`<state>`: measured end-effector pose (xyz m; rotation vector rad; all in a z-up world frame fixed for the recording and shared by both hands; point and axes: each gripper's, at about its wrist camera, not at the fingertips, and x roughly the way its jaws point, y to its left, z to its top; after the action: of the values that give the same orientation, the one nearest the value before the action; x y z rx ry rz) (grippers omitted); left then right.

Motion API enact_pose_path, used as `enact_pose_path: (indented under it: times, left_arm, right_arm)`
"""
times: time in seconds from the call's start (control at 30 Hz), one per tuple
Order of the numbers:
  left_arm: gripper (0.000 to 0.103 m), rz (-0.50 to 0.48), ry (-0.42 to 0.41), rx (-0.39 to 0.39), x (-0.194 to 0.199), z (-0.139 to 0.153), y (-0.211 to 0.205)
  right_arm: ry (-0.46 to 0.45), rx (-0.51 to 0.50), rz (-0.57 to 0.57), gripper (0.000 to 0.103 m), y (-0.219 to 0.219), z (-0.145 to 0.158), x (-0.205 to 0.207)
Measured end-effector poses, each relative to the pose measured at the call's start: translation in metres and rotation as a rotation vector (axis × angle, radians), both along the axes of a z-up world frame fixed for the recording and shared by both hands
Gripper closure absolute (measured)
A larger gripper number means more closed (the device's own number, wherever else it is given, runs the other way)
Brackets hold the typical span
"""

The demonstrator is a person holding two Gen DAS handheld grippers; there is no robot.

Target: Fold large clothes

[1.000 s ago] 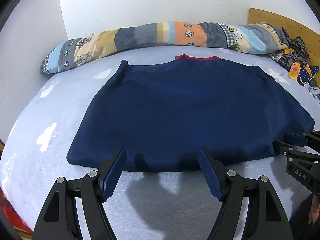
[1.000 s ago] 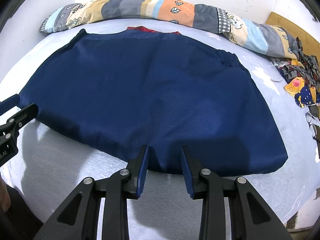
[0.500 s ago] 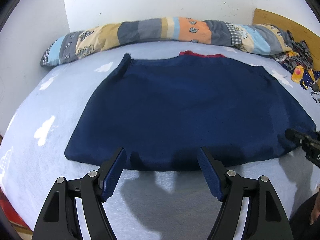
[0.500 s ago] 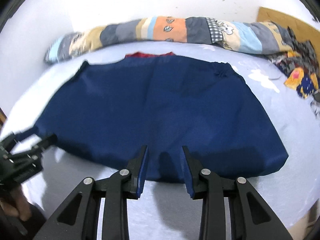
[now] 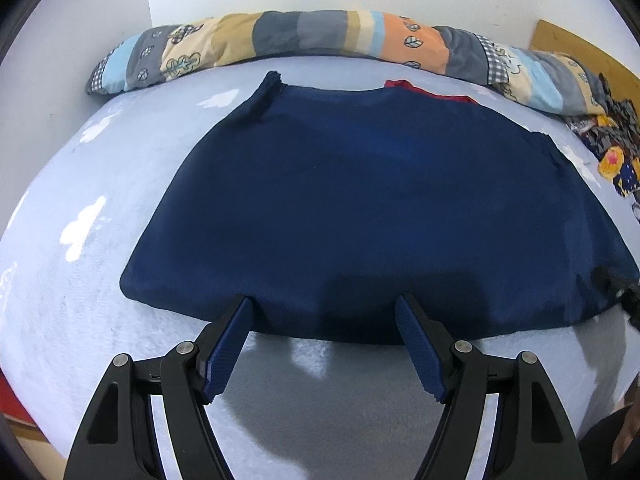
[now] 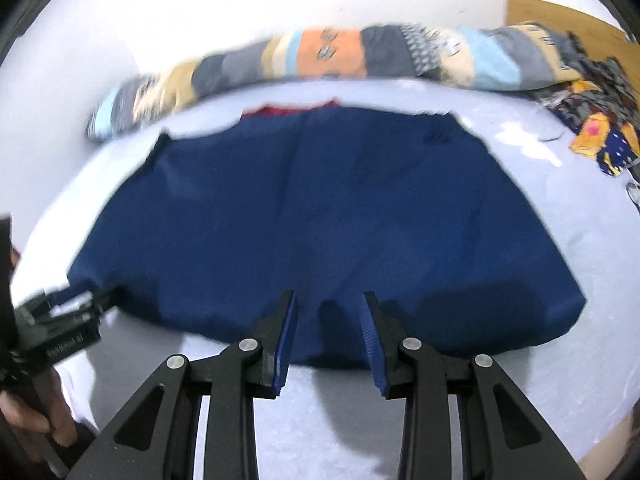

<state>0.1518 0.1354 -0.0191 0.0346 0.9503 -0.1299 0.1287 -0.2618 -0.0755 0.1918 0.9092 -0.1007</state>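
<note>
A large navy blue garment lies flat on the light blue bed, a red strip showing at its far edge. It also fills the right wrist view. My left gripper is open wide and empty, its fingertips just above the garment's near hem. My right gripper is open with a narrower gap and empty, over the near hem too. The left gripper also shows in the right wrist view at the garment's near left corner. The right wrist view is blurred.
A long patchwork bolster lies along the far wall. A heap of patterned clothes sits at the far right by a wooden headboard. The bed sheet has white cloud prints. The person's hand shows at lower left.
Both grippers have pulled back and risen slightly, and both views have swung. The garment lies as before. Neither gripper has changed its opening.
</note>
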Motion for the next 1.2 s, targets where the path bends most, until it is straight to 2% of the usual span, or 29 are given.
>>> enact_pose_path:
  times: [0.1, 0.17, 0.23, 0.3, 0.33, 0.43, 0.5, 0.57, 0.63, 0.67, 0.77, 0.87, 1.07, 1.2]
  left_arm:
    - [0.028, 0.007, 0.014, 0.014, -0.001, -0.004, 0.001]
    - [0.028, 0.003, 0.008, 0.027, -0.002, -0.004, -0.002]
    - [0.028, 0.004, -0.002, 0.006, -0.004, -0.001, -0.001]
    - [0.029, 0.022, -0.021, -0.018, -0.007, 0.004, 0.005]
    - [0.028, 0.032, -0.030, -0.030, -0.009, 0.006, 0.008]
    - [0.029, 0.079, -0.051, -0.081, -0.016, 0.011, 0.023]
    - [0.028, 0.116, -0.051, -0.128, -0.018, 0.013, 0.037]
    - [0.029, 0.164, -0.041, -0.192, -0.019, 0.013, 0.054]
    - [0.029, 0.224, -0.027, -0.263, -0.019, 0.012, 0.072]
    - [0.029, 0.249, -0.022, -0.293, -0.019, 0.012, 0.080]
    - [0.029, 0.319, -0.014, -0.358, -0.022, 0.010, 0.098]
    - [0.029, 0.318, -0.019, -0.349, -0.024, 0.012, 0.099]
    - [0.029, 0.212, -0.084, -0.229, -0.034, 0.024, 0.072]
    - [0.028, 0.153, -0.123, -0.160, -0.045, 0.028, 0.053]
  right_arm:
    - [0.109, 0.042, -0.017, 0.061, -0.011, -0.017, 0.012]
    - [0.155, 0.022, 0.000, 0.061, -0.006, -0.024, 0.018]
    - [0.140, -0.008, 0.013, 0.061, 0.002, -0.023, 0.015]
    - [0.075, -0.019, 0.020, 0.065, 0.007, -0.013, 0.006]
    - [0.049, -0.027, 0.013, 0.063, 0.008, -0.008, 0.003]
    - [-0.002, -0.008, -0.070, 0.063, -0.010, 0.002, -0.009]
    - [0.029, 0.049, -0.139, 0.063, -0.028, -0.002, -0.010]
    - [0.103, 0.145, -0.198, 0.063, -0.047, -0.014, -0.003]
    - [0.134, 0.261, -0.190, 0.063, -0.058, -0.024, 0.000]
    - [0.134, 0.290, -0.191, 0.063, -0.062, -0.025, -0.002]
    - [0.053, 0.362, -0.217, 0.063, -0.070, -0.016, -0.018]
    - [-0.003, 0.374, -0.241, 0.061, -0.075, -0.008, -0.031]
    - [-0.044, 0.306, -0.265, 0.061, -0.070, 0.002, -0.035]
    - [-0.045, 0.319, -0.299, 0.061, -0.078, -0.001, -0.034]
